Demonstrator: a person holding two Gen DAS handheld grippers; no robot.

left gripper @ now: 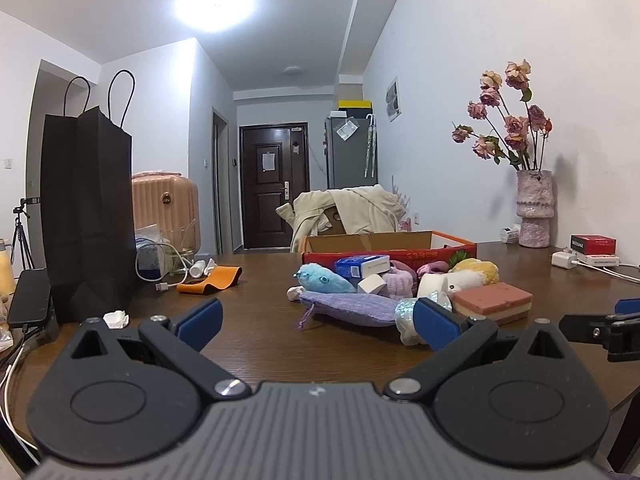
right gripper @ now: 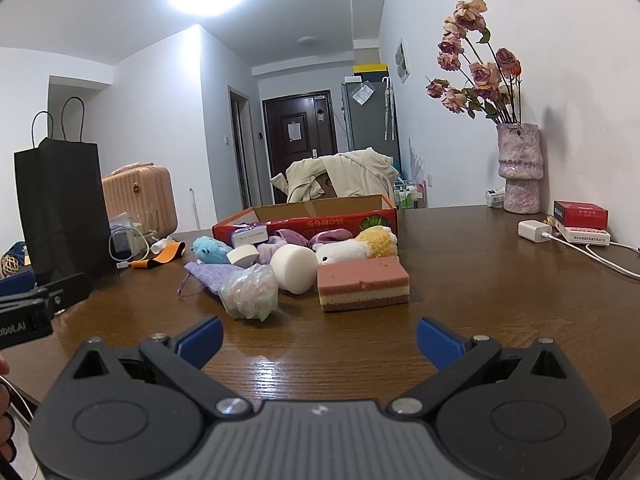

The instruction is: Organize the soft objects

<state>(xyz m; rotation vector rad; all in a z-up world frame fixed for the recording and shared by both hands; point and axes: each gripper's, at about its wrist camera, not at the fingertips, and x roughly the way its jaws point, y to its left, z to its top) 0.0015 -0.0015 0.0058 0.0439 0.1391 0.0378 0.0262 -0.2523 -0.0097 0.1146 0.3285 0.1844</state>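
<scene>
both grippers, left (left gripper: 318, 322) and right (right gripper: 319, 342), hover with fingers spread, empty. soft pile (right gripper: 296, 264) sits mid-tabletop before the box (right gripper: 304, 220) (nothing picked yet); next, probably grab the sponge (right gripper: 363, 284).

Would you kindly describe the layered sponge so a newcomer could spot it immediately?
Find the red cardboard box on the wooden table. The sponge lies at the near right edge of the pile before it: the only rectangular block there, striped pink and cream.
</scene>
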